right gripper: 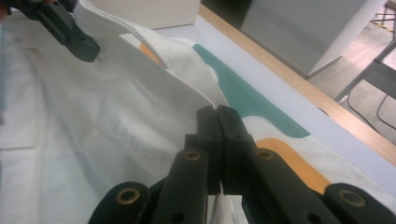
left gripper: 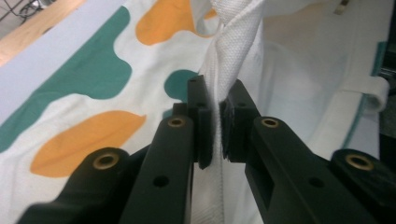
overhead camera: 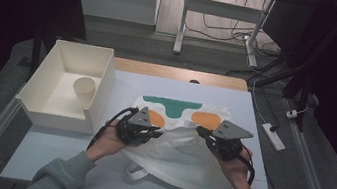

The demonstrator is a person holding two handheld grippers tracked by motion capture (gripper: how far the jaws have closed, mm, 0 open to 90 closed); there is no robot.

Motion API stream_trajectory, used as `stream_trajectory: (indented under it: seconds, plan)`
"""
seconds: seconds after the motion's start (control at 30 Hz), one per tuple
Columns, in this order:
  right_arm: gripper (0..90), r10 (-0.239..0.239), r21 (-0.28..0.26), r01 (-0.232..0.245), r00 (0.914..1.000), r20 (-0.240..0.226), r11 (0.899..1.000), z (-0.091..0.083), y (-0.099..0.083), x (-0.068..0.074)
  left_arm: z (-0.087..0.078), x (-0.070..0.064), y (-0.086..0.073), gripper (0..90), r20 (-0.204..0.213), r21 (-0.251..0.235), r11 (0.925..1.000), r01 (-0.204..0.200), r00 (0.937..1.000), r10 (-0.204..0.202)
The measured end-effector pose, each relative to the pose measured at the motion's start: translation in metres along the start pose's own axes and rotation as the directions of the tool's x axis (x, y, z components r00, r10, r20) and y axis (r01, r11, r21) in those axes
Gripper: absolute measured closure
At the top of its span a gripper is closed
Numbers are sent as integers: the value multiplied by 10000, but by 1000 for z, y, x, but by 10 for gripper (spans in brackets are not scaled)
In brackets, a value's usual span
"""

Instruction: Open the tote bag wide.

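Both forearms enter at lower frame, where the left hand-held gripper (overhead camera: 153, 133) and right hand-held gripper (overhead camera: 206, 136) each clamp the bag (overhead camera: 178, 151) rim at centre of the desk (overhead camera: 47, 149); soft, light, floppy cloth, best gripped at its stitched edge.

tote bag (overhead camera: 183, 150): white woven cloth, matt, coarse at the hem
gripper jaws: black matt plastic with brass-coloured rivets
bin (overhead camera: 102, 84): smooth cream plastic
table edge (overhead camera: 179, 74): bare wood
cup (overhead camera: 84, 90): matt paper
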State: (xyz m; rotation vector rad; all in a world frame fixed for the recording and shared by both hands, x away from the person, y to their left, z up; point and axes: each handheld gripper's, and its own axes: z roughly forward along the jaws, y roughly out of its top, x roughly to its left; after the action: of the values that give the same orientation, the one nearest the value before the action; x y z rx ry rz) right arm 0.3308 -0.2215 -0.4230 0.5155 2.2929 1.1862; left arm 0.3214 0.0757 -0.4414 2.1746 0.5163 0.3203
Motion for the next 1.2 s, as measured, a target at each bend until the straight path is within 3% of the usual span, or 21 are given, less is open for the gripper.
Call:
stream_trajectory:
  seconds: [0.43, 0.83, 1.2]
  plan:
    - [885, 428, 143, -438, 9972, 616, 9989, 24, 2, -27, 18, 27, 10, 831, -267, -259, 9959, 862, 9959, -868]
    - [883, 690, 267, -720, 9925, 1005, 9970, 41, 4, -44, 31, 44, 16, 830, -325, -237, 9909, 1322, 9906, -1329]
    - [875, 1123, 715, -1201, 9882, 1045, 9902, 70, -11, -58, 54, 58, 9, 830, -401, 177, 9838, 1786, 9833, -1778]
